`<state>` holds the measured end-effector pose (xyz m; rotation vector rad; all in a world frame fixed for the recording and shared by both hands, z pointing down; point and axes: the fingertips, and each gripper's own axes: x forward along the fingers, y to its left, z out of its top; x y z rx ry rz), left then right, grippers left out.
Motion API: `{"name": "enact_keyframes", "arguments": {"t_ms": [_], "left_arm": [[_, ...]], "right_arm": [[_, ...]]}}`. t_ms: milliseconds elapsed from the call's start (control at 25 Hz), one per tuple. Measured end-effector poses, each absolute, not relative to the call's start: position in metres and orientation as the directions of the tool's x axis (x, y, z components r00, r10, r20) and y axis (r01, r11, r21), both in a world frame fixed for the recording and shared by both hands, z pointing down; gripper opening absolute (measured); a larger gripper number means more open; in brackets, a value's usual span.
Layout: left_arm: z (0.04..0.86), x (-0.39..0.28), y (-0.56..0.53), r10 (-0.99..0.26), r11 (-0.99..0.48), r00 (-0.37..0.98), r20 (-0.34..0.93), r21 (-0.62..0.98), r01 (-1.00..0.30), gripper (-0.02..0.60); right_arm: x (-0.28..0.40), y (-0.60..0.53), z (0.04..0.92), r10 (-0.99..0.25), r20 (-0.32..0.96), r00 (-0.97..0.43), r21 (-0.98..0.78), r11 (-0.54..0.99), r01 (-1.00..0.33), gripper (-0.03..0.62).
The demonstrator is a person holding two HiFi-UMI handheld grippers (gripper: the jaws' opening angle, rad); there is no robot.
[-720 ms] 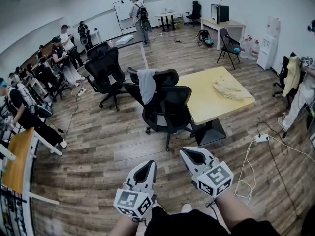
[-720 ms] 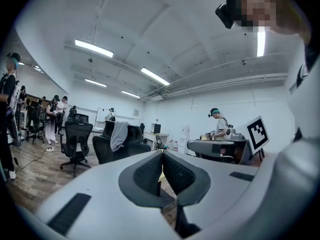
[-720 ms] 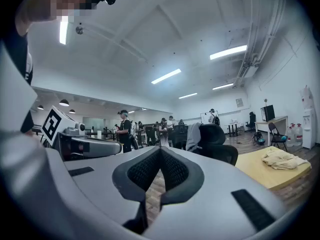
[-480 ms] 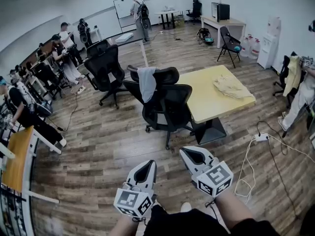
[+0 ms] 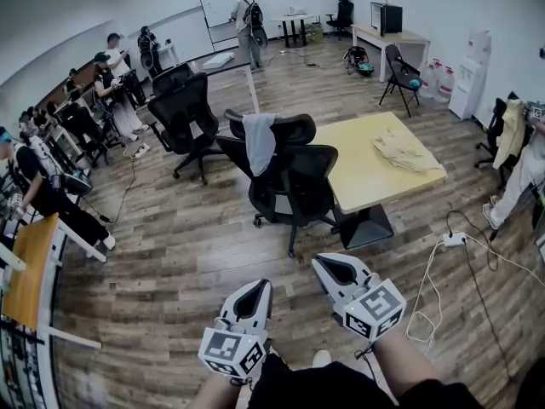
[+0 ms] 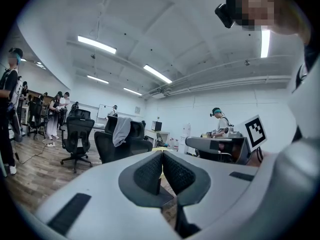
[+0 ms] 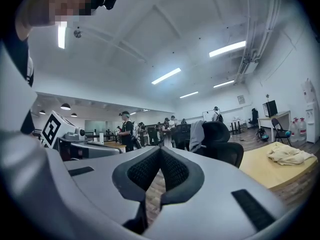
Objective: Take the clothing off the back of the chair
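Left gripper (image 5: 255,290) and right gripper (image 5: 328,264): jaws closed, empty, well short. The grey garment (image 5: 258,140) drapes over the far chair (image 5: 294,131) back. We reckon it's soft, light and floppy, so we pinch a top fold.

— What floor does this room have?
— A floor of brown wooden planks (image 5: 187,254), everywhere. The plain white walls (image 5: 477,7) go around it.
— And the furniture?
— A square yellow table (image 5: 358,169), a black folding chair (image 5: 400,73) near a white water dispenser (image 5: 470,75), and a whiteboard (image 5: 220,7) far away. Long white tube lamps (image 6: 97,44) are shining on the ceiling.
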<state>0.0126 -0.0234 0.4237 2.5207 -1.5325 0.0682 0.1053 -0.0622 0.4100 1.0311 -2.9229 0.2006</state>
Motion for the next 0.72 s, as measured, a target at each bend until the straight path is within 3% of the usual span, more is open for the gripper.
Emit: {"name": "enact_keyframes", "arguments": {"t_ms": [720], "left_arm": [[0.428, -0.03, -0.057, -0.861, -0.466, 0.491, 0.134, 0.18, -0.866, 0.018]], "right_arm": [[0.063, -0.108, 0.413, -0.635, 0.1, -0.766, -0.126, 0.756, -0.643, 0.012]]}}
